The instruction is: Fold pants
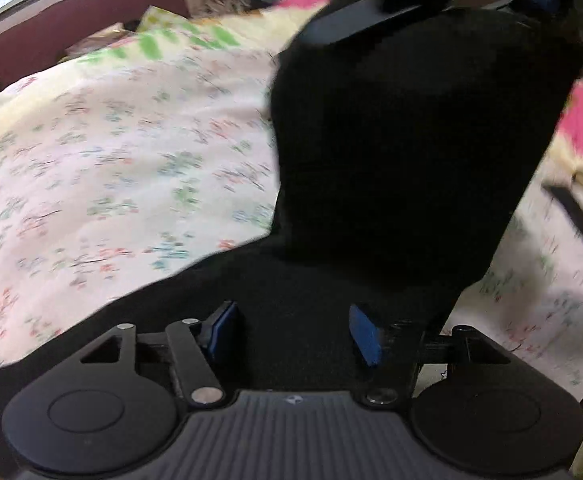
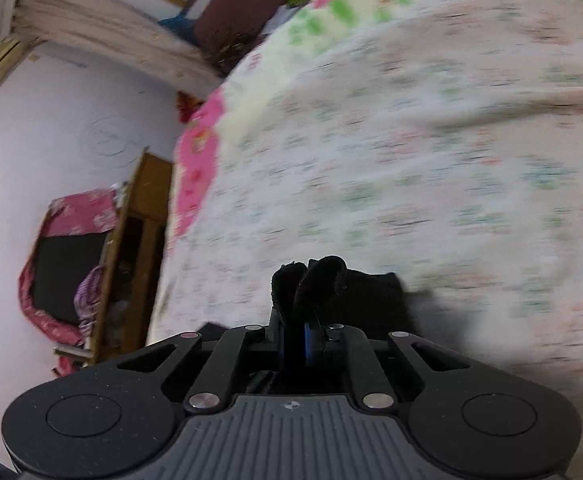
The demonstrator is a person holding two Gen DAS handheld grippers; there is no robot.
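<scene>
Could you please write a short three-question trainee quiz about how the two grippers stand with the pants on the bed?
1. True or false: the right gripper has its jaws shut on a bunched edge of the black pants.
2. Multiple choice: in the left wrist view, the left gripper has its jaws A) clamped flat together, B) apart with black cloth between them, C) holding a hanger.
3. Short answer: what do the pants lie on?

Key:
1. True.
2. B; whether the pads press the cloth cannot be told.
3. A floral bedsheet.
</scene>
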